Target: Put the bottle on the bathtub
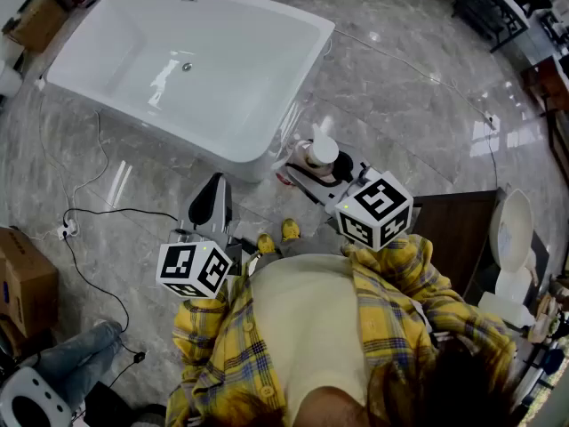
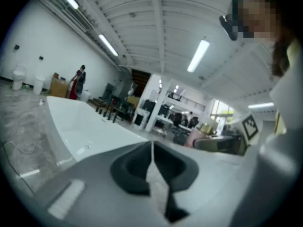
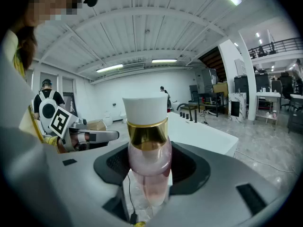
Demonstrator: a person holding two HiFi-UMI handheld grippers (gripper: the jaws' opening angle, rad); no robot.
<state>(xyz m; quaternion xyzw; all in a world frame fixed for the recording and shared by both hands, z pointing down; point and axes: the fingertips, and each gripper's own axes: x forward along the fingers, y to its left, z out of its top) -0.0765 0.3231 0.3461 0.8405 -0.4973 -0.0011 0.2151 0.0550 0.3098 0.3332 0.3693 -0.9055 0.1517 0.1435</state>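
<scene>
The left gripper (image 1: 212, 188) hangs just short of the bathtub's (image 1: 233, 56) near wall, toward its near right corner. It points at the tub, only slightly downward. In the left gripper view its two dark pads meet along a thin seam with nothing between them, so these tongs are closed and empty.

The bottle (image 3: 147, 141) stands upright between the jaws of the right gripper (image 1: 313, 169). It has a white cap, a gold collar and a clear pink body. In the right gripper view the pads (image 3: 189, 167) press on the pink body from both sides, with the cap and collar rising above them. These tongs are clamped on the bottle.

From the head view the bottle is in the air just beside the bathtub's near right corner, over the marble floor (image 1: 400, 105) rather than over the rim, and it does not touch the tub.
</scene>
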